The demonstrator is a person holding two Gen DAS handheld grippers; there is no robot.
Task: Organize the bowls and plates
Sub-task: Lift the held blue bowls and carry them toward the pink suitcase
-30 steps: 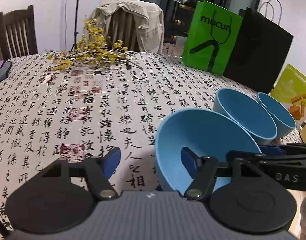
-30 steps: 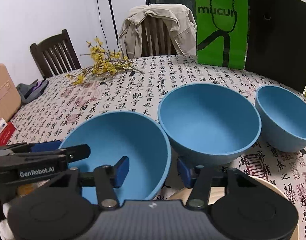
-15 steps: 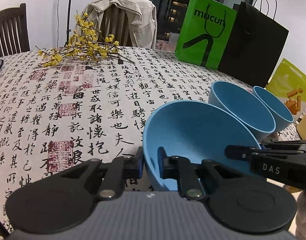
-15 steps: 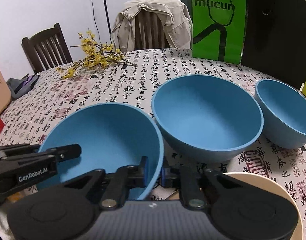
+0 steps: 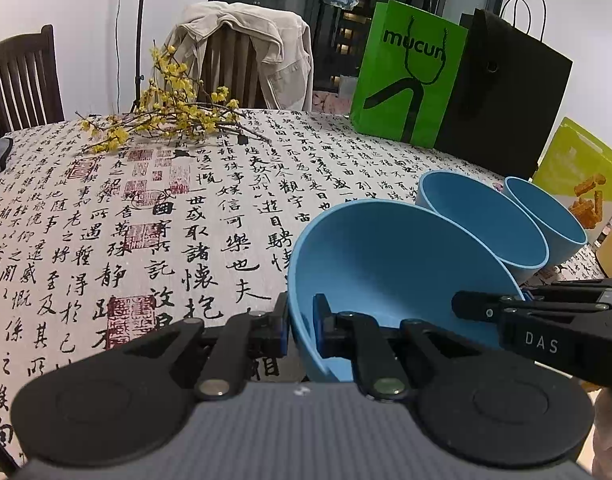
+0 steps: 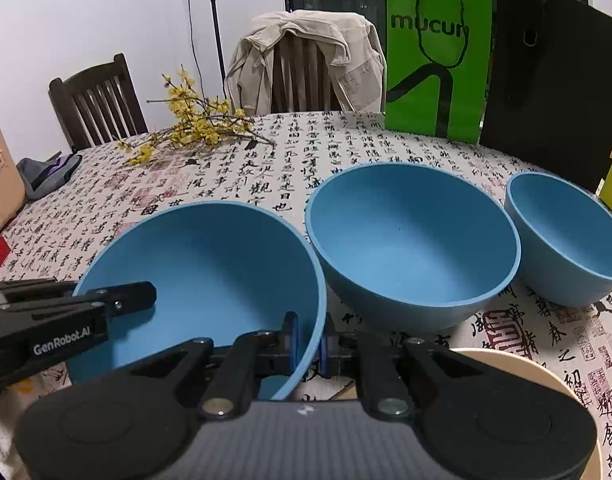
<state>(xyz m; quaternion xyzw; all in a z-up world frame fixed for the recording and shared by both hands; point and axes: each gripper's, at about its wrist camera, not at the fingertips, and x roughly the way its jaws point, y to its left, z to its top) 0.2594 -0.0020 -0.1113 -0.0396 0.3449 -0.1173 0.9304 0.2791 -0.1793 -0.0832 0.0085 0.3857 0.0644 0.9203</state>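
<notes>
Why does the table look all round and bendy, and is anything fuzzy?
Left wrist view: the fisheye lens curves the table and tilts the green bag; corners go dark. Right wrist view: same bending, sharp on the nearest bowl, soft even light, no glare.

We have open tablecloth [image 5: 154, 216] to the left, clear up to the yellow flower branch [image 5: 166, 120]. On the right, the middle bowl [image 6: 414, 244] and small bowl [image 6: 566, 240] crowd in, shopping bags [image 6: 438, 60] walling the back

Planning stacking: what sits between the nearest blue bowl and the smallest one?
The middle blue bowl, seen in the right wrist view.
</notes>
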